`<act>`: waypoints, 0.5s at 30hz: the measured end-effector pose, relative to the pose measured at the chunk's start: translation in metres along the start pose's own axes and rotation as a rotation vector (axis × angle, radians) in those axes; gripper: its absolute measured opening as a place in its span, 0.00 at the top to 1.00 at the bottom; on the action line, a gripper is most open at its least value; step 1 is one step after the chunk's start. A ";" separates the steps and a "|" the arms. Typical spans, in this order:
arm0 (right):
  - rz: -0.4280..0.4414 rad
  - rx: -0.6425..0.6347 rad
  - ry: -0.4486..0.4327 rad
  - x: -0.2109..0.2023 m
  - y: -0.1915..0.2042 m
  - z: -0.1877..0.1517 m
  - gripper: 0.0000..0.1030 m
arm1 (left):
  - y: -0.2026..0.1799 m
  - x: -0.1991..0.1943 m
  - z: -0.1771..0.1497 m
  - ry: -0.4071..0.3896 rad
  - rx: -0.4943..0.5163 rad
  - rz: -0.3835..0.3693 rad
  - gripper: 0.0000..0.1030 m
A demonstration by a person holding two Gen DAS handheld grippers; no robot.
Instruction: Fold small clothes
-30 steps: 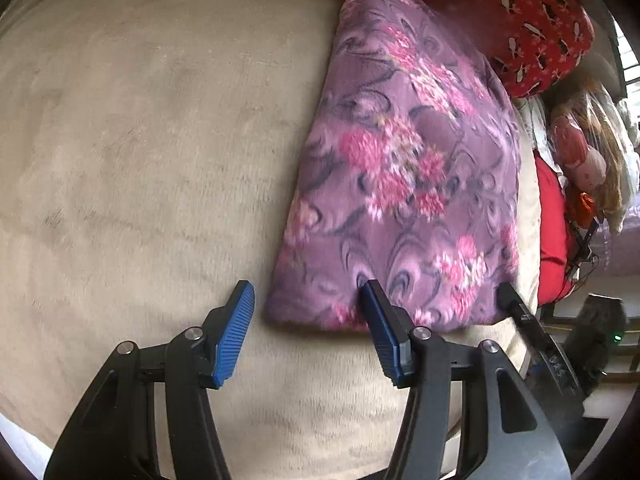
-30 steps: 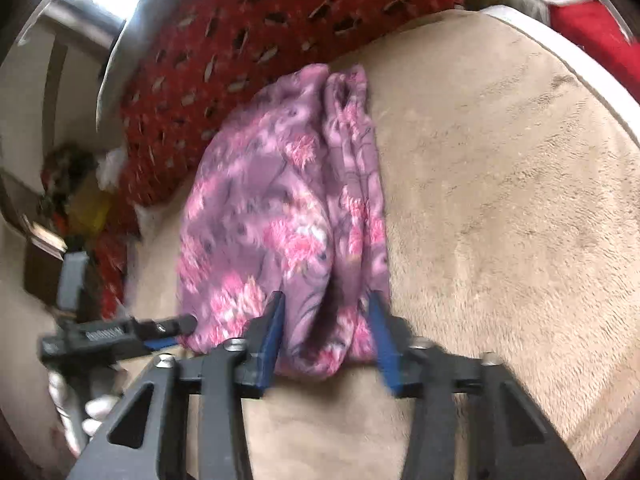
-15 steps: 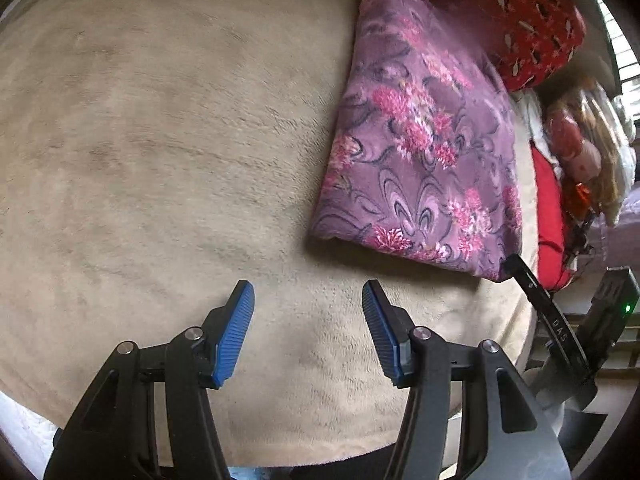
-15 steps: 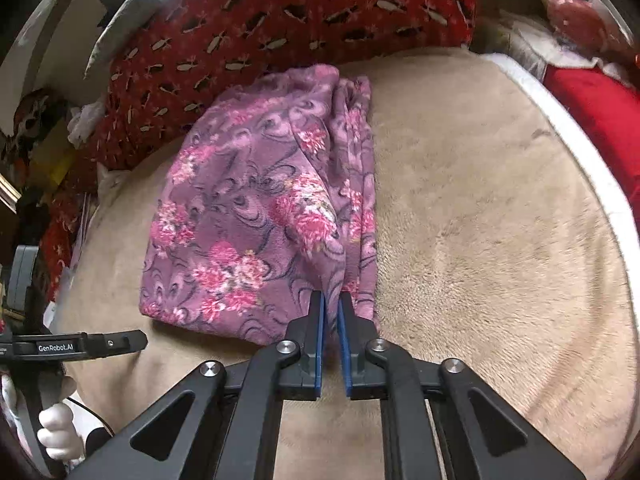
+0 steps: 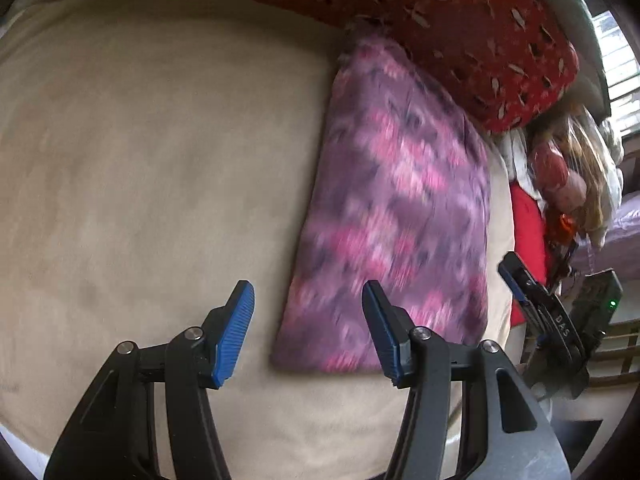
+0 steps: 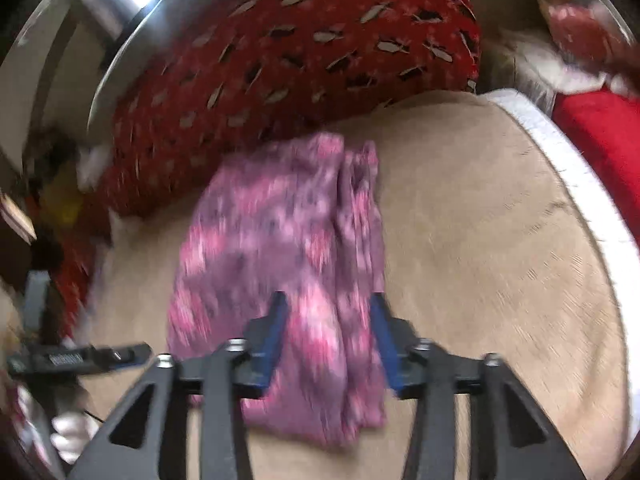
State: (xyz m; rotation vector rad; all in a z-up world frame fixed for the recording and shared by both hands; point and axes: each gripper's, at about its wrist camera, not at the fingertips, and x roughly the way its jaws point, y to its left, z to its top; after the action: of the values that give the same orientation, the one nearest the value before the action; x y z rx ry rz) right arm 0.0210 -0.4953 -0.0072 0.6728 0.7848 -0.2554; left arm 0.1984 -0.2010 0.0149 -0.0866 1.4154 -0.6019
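- Because the purple flowered garment (image 5: 396, 216) already lies as a narrow folded rectangle on the beige blanket (image 5: 140, 160), the task looks well along, probably with a final fold or a tidy-up left.
- Its far end sits against the red patterned pillow (image 5: 460, 28), which leaves most of the blanket bare as working room on the left side.
- The left gripper (image 5: 308, 332) is spread wide and grips nothing; it hovers at the near left corner of the garment, one blue pad over bare blanket and the other in front of the cloth, seemingly lined up to take that corner.
- The right gripper (image 6: 328, 332) is also parted, its two blue pads straddling the bunched, layered edge of the garment (image 6: 280, 264) near its close end. Whether the pads touch the cloth cannot be told, as the view is blurred by motion.
- That layered edge is thicker than the flat panel beside it, so it would give the pads more to bite on.
- From the left wrist view, the right gripper's fingers (image 5: 532, 300) show just off the garment's right edge, so the two tools flank the near end, a sensible stance for lifting it evenly.
- A likely risk is pinching only the top layer, which would pull the fold open.
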 end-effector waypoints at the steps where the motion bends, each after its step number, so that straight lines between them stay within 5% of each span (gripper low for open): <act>1: 0.009 0.016 0.009 0.009 -0.002 0.007 0.52 | -0.005 0.006 0.008 0.004 -0.003 0.004 0.47; 5: 0.044 0.050 0.040 0.050 -0.008 0.023 0.53 | -0.013 0.038 0.030 0.024 0.008 0.033 0.46; 7: 0.065 -0.013 0.038 0.061 -0.003 0.022 0.72 | -0.016 0.052 0.033 0.043 0.009 0.027 0.46; 9: 0.038 -0.091 0.063 0.064 0.002 0.023 0.73 | -0.019 0.048 0.037 0.033 0.031 -0.002 0.46; 13: 0.105 -0.015 0.014 0.048 -0.003 0.051 0.64 | -0.027 0.027 0.064 -0.053 0.018 -0.091 0.45; 15: 0.137 0.041 -0.017 0.049 -0.005 0.065 0.51 | -0.031 0.029 0.076 -0.064 0.019 -0.079 0.41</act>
State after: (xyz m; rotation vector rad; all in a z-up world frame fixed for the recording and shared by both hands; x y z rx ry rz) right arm 0.0897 -0.5393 -0.0118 0.7590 0.7155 -0.1523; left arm 0.2604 -0.2630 0.0149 -0.1457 1.3490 -0.6718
